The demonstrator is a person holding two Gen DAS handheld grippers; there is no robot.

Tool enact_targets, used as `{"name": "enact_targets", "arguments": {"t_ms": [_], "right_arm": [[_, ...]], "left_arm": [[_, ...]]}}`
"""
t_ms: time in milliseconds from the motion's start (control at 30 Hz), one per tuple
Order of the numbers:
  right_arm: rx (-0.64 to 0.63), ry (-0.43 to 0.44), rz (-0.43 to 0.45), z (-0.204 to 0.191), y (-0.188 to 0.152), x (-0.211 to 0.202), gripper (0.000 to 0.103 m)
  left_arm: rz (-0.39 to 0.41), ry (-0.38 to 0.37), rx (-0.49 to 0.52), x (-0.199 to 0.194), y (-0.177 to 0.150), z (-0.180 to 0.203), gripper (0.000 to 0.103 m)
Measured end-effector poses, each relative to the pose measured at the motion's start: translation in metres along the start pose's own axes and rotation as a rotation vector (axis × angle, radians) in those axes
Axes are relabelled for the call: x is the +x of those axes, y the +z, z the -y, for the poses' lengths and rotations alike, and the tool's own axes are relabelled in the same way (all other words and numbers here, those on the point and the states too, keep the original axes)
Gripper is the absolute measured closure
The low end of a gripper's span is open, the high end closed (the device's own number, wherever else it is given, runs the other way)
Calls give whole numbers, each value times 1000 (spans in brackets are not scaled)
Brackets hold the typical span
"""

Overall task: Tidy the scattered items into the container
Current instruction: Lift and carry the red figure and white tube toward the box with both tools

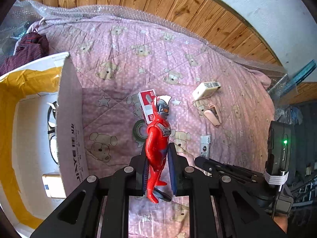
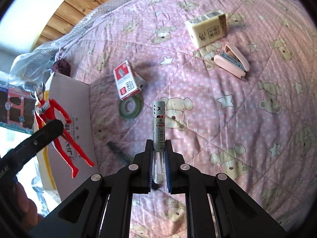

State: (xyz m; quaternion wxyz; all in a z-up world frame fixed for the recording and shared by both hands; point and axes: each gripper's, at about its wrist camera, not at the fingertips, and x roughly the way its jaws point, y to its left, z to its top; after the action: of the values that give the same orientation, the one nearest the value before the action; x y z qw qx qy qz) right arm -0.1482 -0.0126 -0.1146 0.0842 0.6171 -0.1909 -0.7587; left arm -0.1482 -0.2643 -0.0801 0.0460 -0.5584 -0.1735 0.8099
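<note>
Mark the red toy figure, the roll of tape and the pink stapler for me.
Red toy figure point(image 1: 156, 148), left wrist view, on its torso.
Roll of tape point(image 2: 130, 107), right wrist view, on its green rim.
Pink stapler point(image 2: 233, 64), right wrist view, on its lower pink arm.

Red figure point(image 1: 157, 148) upright, lighter point(image 2: 159, 130) gripped
</note>
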Motion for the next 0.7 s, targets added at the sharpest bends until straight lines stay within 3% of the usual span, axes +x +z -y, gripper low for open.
{"name": "enact_targets", "arguments": {"t_ms": [700], "right_arm": [[-77,-14,69,-28,-43,-44,91]], "left_arm": [[97,-43,49,-56,-34,17,85]]}}
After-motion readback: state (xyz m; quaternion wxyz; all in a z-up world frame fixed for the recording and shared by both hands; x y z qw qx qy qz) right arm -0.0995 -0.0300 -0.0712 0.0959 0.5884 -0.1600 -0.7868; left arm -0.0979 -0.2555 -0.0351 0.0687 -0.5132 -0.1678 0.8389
